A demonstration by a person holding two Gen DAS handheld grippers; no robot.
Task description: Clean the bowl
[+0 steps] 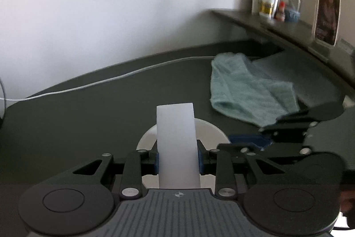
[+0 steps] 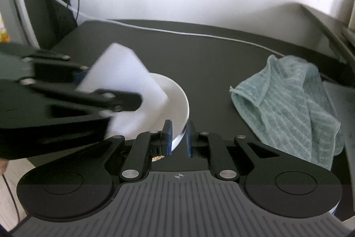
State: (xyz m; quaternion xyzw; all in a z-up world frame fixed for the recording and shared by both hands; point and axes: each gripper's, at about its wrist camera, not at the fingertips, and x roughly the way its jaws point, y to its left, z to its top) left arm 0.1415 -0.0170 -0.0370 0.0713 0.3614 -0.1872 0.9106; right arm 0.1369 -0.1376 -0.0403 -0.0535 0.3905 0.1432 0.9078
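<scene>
At lower centre, our left claw point(image 1: 178, 159) grips a white sponge point(image 1: 177, 146) above the white bowl point(image 2: 175, 97) on the dark worktop point(image 2: 199, 54). Our right claw point(image 2: 179, 137) pinches the bowl's rim; a green towel point(image 2: 292, 103) lies right.

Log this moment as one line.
left: shut on white sponge block | right: shut on white ceramic bowl rim | teal striped towel: idle on table

Dark table point(image 2: 210, 54) carries white bowl point(image 2: 177, 99), green towel point(image 2: 292, 103), cable point(image 2: 199, 34).
</scene>
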